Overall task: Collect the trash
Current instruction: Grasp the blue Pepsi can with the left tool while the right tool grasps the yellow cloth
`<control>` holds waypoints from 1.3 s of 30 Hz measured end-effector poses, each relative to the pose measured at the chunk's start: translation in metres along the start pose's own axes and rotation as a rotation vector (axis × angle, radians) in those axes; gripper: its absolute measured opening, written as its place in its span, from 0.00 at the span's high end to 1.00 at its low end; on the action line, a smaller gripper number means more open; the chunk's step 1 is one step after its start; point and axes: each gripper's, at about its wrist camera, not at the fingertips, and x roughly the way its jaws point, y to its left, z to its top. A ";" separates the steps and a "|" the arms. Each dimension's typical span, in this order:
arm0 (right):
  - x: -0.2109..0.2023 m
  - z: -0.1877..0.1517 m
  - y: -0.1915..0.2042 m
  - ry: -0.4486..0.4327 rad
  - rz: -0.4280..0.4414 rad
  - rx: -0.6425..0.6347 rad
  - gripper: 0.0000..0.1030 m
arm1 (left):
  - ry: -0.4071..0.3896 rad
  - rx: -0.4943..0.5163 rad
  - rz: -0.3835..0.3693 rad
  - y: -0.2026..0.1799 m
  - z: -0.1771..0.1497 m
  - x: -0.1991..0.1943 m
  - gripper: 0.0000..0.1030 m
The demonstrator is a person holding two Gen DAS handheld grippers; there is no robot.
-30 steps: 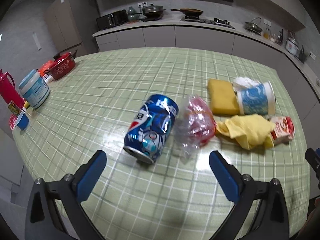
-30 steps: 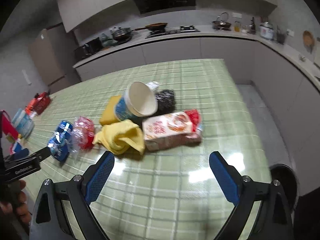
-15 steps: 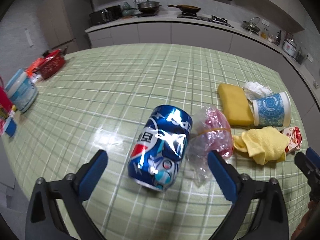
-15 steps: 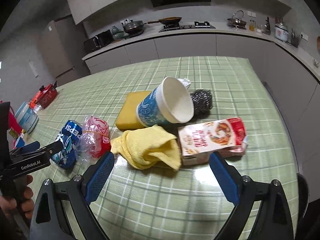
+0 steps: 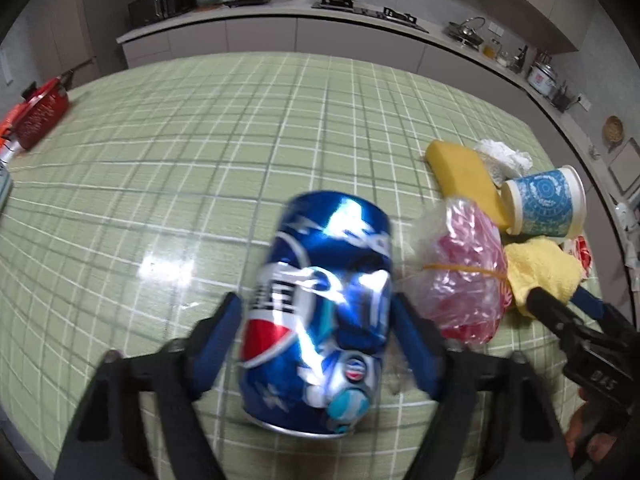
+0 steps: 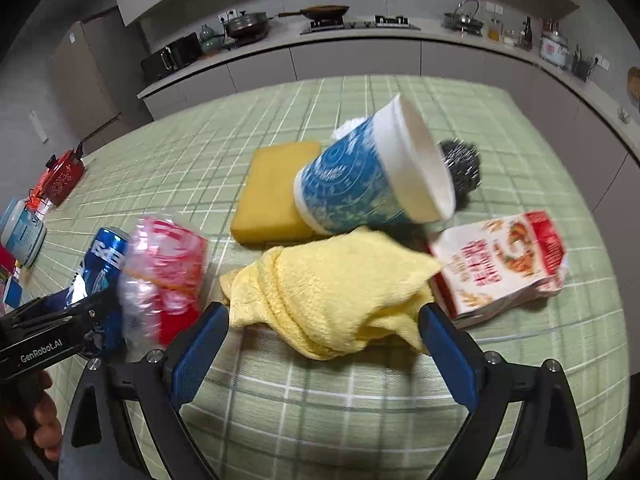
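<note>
A dented blue Pepsi can [image 5: 320, 312] lies on its side on the green checked table [image 5: 200, 140]. My left gripper [image 5: 318, 340] has closed its blue pads against both sides of the can. A crumpled clear and red plastic bag [image 5: 464, 276] lies just right of it. My right gripper [image 6: 324, 344] is open, its pads either side of the near edge of a yellow cloth [image 6: 332, 288]. Behind the cloth lie a blue paper cup [image 6: 372, 180] on its side, a yellow sponge [image 6: 276, 192], a steel scourer [image 6: 460, 164] and a red and white carton [image 6: 500, 260].
A red pot [image 5: 38, 114] stands at the table's far left edge, a white tub [image 6: 20, 232] nearer. A white crumpled wrapper [image 5: 502, 156] lies behind the sponge. The kitchen counter [image 5: 320, 16] with stove and pans runs along the back.
My left gripper moved forward around the can and closed on it. My right gripper moved forward and down to the yellow cloth, still open.
</note>
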 end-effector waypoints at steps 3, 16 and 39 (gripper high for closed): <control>0.008 -0.002 0.000 0.021 0.011 0.017 0.19 | 0.003 0.011 -0.004 0.002 -0.002 -0.002 0.33; -0.002 -0.016 -0.007 0.001 0.071 0.060 0.69 | -0.045 -0.007 -0.022 0.014 -0.018 -0.027 0.37; -0.011 -0.032 -0.003 0.012 0.113 -0.015 0.58 | -0.037 -0.007 -0.037 -0.008 -0.043 -0.041 0.37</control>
